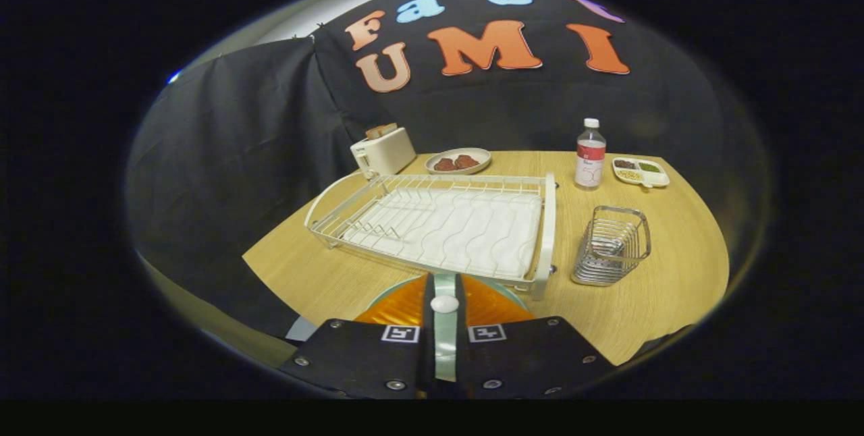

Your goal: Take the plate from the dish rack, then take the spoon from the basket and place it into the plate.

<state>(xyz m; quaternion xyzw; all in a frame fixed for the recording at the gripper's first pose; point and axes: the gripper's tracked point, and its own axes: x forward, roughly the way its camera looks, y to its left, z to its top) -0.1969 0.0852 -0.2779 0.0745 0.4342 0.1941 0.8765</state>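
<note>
My gripper is shut on a pale green plate, which stands on edge between the two orange fingers. Just beyond the fingertips, the white wire dish rack lies on the wooden table with no dishes in it. A small wire basket stands to the right of the rack. Something grey, probably the spoon, rests inside it, though its shape is hard to make out through the wires.
Behind the rack are a white toaster, a shallow dish of brown food, a clear bottle with a red label and a small divided tray. Bare tabletop lies right of the basket.
</note>
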